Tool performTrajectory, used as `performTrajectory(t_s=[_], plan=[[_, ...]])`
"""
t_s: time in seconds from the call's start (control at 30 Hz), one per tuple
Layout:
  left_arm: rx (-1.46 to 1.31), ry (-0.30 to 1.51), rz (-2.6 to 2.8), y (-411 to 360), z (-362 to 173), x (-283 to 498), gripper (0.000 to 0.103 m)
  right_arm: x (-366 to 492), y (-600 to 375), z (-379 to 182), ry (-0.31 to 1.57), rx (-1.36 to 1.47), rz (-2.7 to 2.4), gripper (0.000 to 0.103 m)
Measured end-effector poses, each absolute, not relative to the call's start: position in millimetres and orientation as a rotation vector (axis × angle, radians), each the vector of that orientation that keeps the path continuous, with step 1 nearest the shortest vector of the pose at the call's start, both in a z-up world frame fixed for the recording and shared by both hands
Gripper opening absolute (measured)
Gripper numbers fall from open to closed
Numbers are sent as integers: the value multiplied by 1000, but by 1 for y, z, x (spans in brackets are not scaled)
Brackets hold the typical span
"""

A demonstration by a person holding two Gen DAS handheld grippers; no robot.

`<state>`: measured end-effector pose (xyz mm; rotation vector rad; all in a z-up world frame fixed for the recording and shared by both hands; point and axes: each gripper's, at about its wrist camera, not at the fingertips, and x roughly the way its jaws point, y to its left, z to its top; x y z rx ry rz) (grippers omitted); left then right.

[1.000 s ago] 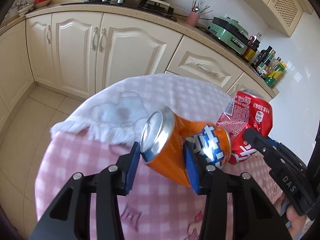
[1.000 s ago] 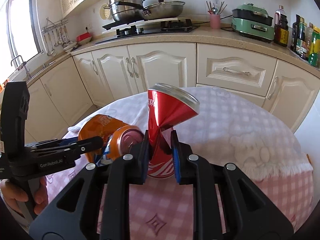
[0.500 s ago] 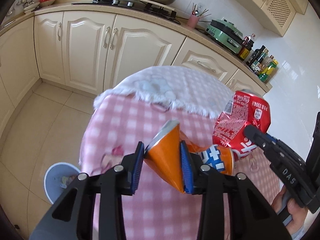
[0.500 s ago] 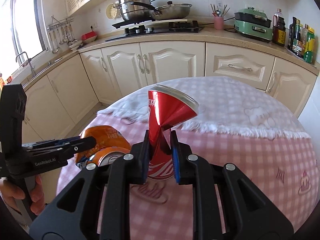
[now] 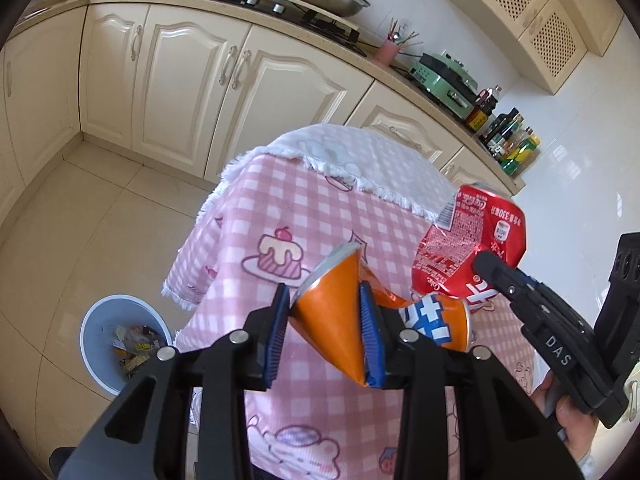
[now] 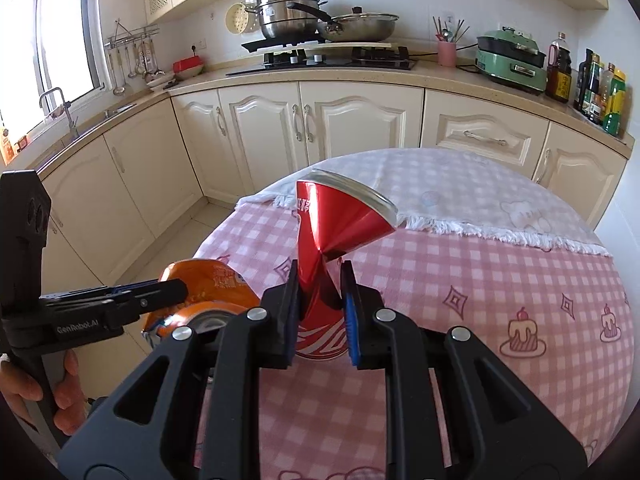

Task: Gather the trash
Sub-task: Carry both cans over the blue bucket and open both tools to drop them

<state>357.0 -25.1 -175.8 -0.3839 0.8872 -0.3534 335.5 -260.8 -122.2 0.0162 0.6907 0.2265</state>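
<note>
Left wrist view: both tongs angle downward, left tongs (image 5: pixel 322 330) clenching the orange can (image 5: pixel 340 320), right tongs (image 6: pixel 320 308) the red can (image 6: pixel 332 232).

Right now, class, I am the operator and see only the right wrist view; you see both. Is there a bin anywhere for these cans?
Observer: Yes. The left wrist view shows a blue bin on the floor beside the table, with litter already inside.
Operator: How is the orange can held?
Observer: The left gripper pinches the orange can near its top end. Its jaws have just been closing, and the can is squashed between the pads.
Operator: And the red can's far side?
Observer: The red can is dented there and shows small white print.
</note>
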Motion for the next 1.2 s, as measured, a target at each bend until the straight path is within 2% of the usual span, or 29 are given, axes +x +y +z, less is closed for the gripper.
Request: performTrajectory(t_s=[0.3,0.63,0.9,1.2], plan=[[-433,850,-325,15,-170,338,33,323,-228,-111,668,1,284,19],[-506,798,-96,149,-177,314,33,340,-97,-119,664,-38,500,19],[-518,834,135,233,-227,327,33,371,11,-194,765,-118,567,19],[-449,1041,284,258,-347,390,33,399,55,-326,977,-214,518,19]])
